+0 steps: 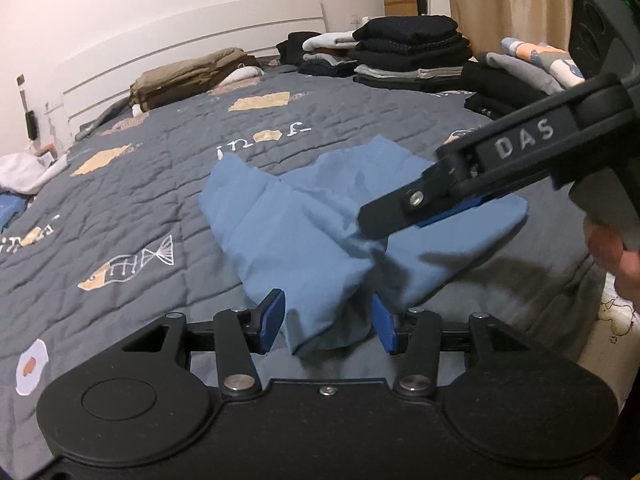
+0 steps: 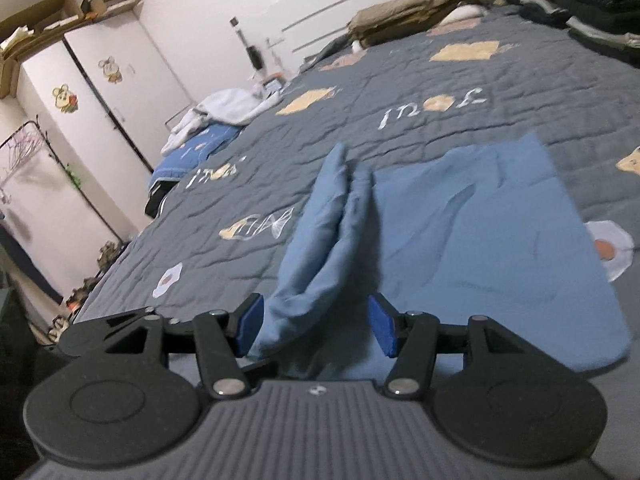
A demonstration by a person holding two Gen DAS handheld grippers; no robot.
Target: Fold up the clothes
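A grey quilted bedspread [image 1: 120, 184], printed with fish, fried eggs and pale lettering, covers a bed. At the far left edge of the bed lie a heap of white cloth [image 2: 228, 108] and a blue patterned item [image 2: 192, 152]; beyond them, in the right wrist view, stands a white wardrobe [image 2: 100, 92] with cartoon stickers. Near the headboard rests a folded olive-brown garment [image 1: 180, 80]. In the middle of the bed lies a light blue garment [image 1: 296, 216], partly gathered into a raised ridge. The left gripper [image 1: 328, 318] sits at the near end of that ridge, its blue-padded fingers [image 1: 272, 316] spread apart with the cloth running loose between them. The right gripper [image 2: 314, 322] likewise has its fingers parted, a bunched fold of the blue garment between them, touching the left pad only. At the far right corner of the bed stand stacks of folded dark clothes [image 1: 408, 48].
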